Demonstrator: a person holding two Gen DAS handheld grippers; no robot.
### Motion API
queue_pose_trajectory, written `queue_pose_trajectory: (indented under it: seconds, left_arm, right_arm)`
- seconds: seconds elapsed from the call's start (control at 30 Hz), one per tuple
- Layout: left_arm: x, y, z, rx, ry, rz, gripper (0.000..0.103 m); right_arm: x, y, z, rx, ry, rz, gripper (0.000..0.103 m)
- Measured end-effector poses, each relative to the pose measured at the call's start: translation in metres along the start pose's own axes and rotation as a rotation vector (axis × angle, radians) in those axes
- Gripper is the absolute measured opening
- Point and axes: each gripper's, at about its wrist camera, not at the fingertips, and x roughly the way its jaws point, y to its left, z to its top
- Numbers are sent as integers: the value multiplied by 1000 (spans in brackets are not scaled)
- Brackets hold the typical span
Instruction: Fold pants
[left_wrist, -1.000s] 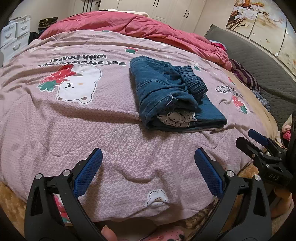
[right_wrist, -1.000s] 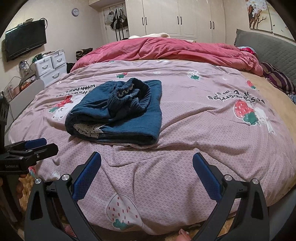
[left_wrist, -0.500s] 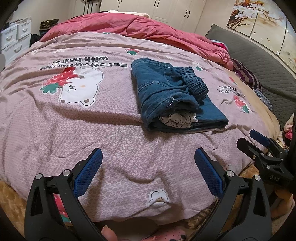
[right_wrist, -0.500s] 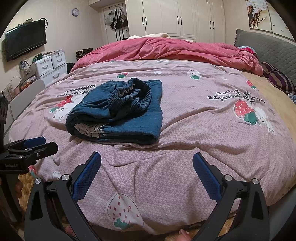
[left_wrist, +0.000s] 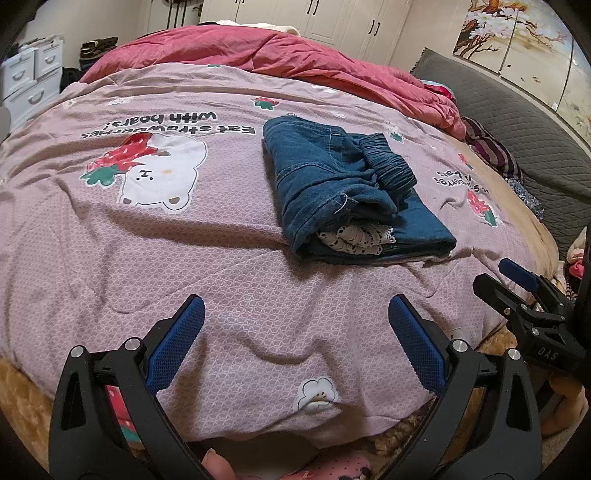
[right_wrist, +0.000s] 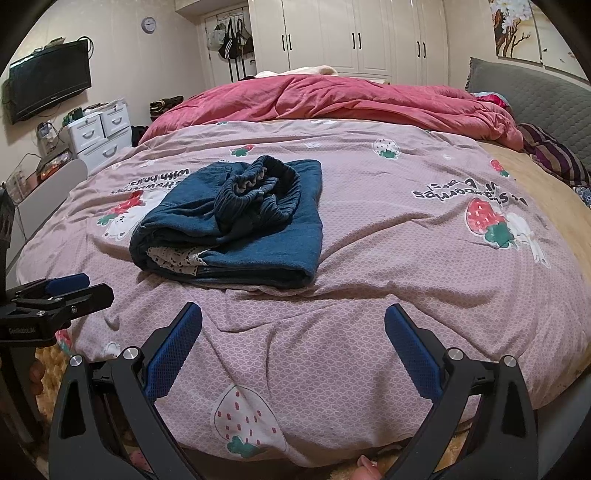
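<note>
The bed (right_wrist: 369, 295) carries everything: its pink cover (left_wrist: 184, 258) lies smooth, a fair base for folding, with a red quilt (right_wrist: 332, 99) pushed to the far side. The pants (left_wrist: 343, 195) lie folded in a thick bundle mid-bed, waistband on top and a lace hem at the near edge, so the folding looks done or nearly so. The left gripper (left_wrist: 295, 332) and the right gripper (right_wrist: 293, 332) hang near the bed's edge, well clear of the pants, jaws wide apart and empty. The cover reads "Eat strawberries with bears"; the right gripper's side shows "DAS".
</note>
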Motion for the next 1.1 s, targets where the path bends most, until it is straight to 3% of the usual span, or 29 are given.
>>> queue_pose_trajectory:
  seconds: [0.93, 1.1]
  left_arm:
    - [-2, -2, 0, 34, -3, 17, 93]
    - [-4, -7, 1, 50, 19, -61, 94]
  right_arm:
    - [4, 3, -1, -14, 9, -33, 99]
    - [7, 2, 0, -8, 20, -44, 99]
